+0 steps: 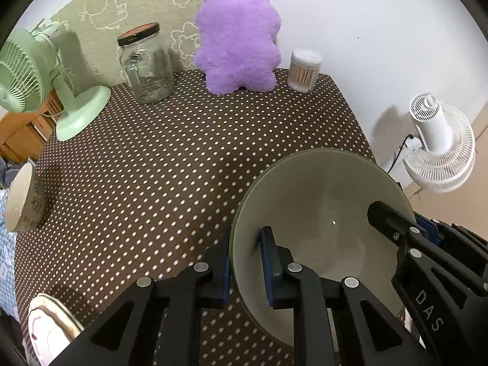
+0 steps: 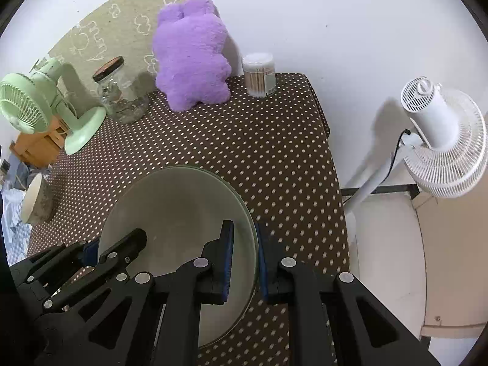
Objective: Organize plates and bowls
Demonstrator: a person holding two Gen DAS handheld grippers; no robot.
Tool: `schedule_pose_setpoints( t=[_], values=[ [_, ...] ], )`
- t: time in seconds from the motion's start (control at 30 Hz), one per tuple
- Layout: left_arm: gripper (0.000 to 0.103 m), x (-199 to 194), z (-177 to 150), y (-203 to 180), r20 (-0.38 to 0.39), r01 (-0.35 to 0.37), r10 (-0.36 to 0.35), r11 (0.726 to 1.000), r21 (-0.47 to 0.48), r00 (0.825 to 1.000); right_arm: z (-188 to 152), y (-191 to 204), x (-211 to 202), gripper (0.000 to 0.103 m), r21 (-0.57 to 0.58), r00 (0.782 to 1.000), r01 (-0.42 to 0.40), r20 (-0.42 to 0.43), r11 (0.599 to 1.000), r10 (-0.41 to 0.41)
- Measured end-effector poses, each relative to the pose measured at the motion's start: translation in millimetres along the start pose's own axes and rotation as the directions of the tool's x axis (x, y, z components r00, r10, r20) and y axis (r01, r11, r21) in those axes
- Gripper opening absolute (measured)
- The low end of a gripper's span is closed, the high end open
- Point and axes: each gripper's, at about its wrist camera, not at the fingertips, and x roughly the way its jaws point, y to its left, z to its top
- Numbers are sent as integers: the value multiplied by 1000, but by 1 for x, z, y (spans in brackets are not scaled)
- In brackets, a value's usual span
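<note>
Gripping opposite sides of one large pale green bowl (image 1: 320, 213), the left tongs (image 1: 244, 270) and right tongs (image 2: 245, 262) are each clenched on its rim, one finger inside and one outside, holding it above the brown polka-dot bench (image 1: 183, 152). A smaller patterned bowl (image 1: 24, 201) sits at the bench's far left edge, and a plate (image 1: 48, 332) shows at the near left corner. Because each grip pinches only a thin, smooth rim, the bowl could likely slip or tilt if the two hands drift apart or move unevenly, and it might knock against the other dishes.
</note>
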Motion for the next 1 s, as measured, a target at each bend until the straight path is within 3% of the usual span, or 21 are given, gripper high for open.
schedule_pose_setpoints(
  t=[1.0],
  values=[
    [15, -96, -63, 70, 90, 48, -54, 997, 61, 995, -78, 95, -106, 17, 22, 995, 54, 81, 998, -55]
  ],
)
